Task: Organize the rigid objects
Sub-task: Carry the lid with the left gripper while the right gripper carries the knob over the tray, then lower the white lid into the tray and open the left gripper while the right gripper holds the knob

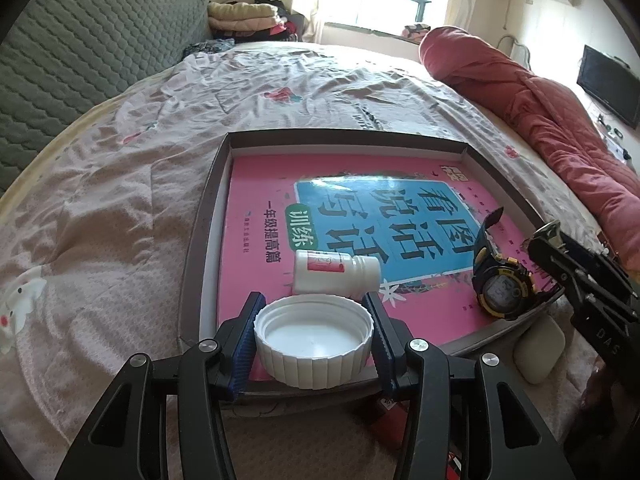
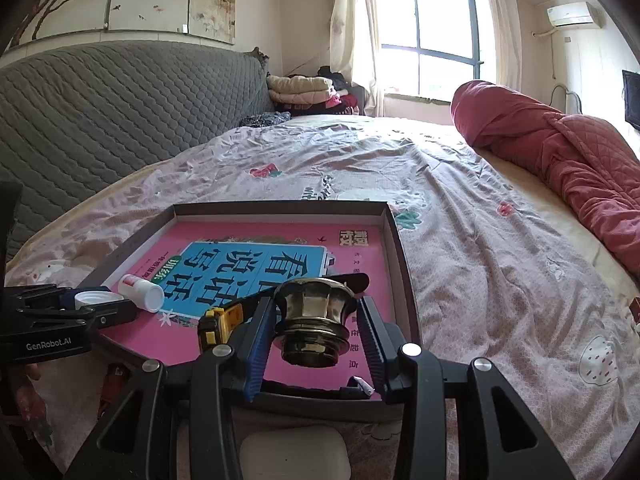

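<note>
White cap is being pinched by the left gripper at the tray edge; brass knob is being clamped by the right gripper above it; bottle and watch are lying inside already; a case is judged left outside.

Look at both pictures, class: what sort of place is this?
Most likely a home bedroom: a bed with a padded headboard, a rolled red quilt, and folded blankets by the window.
</note>
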### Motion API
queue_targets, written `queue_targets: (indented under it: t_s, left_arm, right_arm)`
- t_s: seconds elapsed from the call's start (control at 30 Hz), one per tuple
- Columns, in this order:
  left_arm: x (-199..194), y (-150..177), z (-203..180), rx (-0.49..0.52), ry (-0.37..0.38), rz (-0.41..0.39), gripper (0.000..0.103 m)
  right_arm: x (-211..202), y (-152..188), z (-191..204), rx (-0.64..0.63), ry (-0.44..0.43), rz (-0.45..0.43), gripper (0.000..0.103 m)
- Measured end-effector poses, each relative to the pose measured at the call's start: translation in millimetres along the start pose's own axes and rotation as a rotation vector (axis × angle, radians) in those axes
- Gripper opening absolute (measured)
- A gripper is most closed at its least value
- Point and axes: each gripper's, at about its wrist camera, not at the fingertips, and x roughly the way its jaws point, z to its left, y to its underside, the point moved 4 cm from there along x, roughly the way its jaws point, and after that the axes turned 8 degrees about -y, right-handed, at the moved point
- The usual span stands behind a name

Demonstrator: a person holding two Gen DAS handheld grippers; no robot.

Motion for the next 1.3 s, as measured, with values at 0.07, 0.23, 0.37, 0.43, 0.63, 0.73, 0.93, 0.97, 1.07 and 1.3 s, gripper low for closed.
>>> queue_targets:
  t_s: [0.07,0.23,0.37,0.43,0.63,0.73,0.93,0.97,1.07,1.3]
  left_arm:
    - [1,0,0,0.001,0.006,0.002,0.051]
    - [1,-1,1,0.001,0.014,0.004,0.051]
    - [1,-1,1,0.002,0.016,0.004,0.051]
    - [2,-1,1,0.002,0.018,0.004,0.051]
    - [3,1,1,0.012,0.020,-0.001,0.051]
    - [2,1,1,0.013,0.022,-0.003,0.051]
    - [2,2,2,0.012,0.025,-0.005,0.051]
    - [2,2,2,0.013,0.025,-0.005,0.051]
    - [2,2,2,0.014,0.027,-0.007,0.051]
    - [2,2,2,0.016,0.028,-0.011,0.051]
  right_arm:
    - [3,1,1,-0.005,-0.002,0.010,0.042]
    - [12,4,2,-0.024,0.012,0.064,0.042]
    - [17,7,-1,-0.013,0.022,0.103,0.042]
    - [18,7,-2,-0.010,0.023,0.110,0.042]
    - [17,10,-1,-0.014,0.014,0.098,0.042]
    - [18,10,-1,-0.007,0.014,0.098,0.042]
    - [16,11,-2,-0.006,0.008,0.094,0.042]
    - [16,11,-1,-0.007,0.008,0.095,0.042]
    - [15,11,-1,-0.006,0.009,0.096,0.042]
    - [15,12,-1,-0.004,0.007,0.097,0.043]
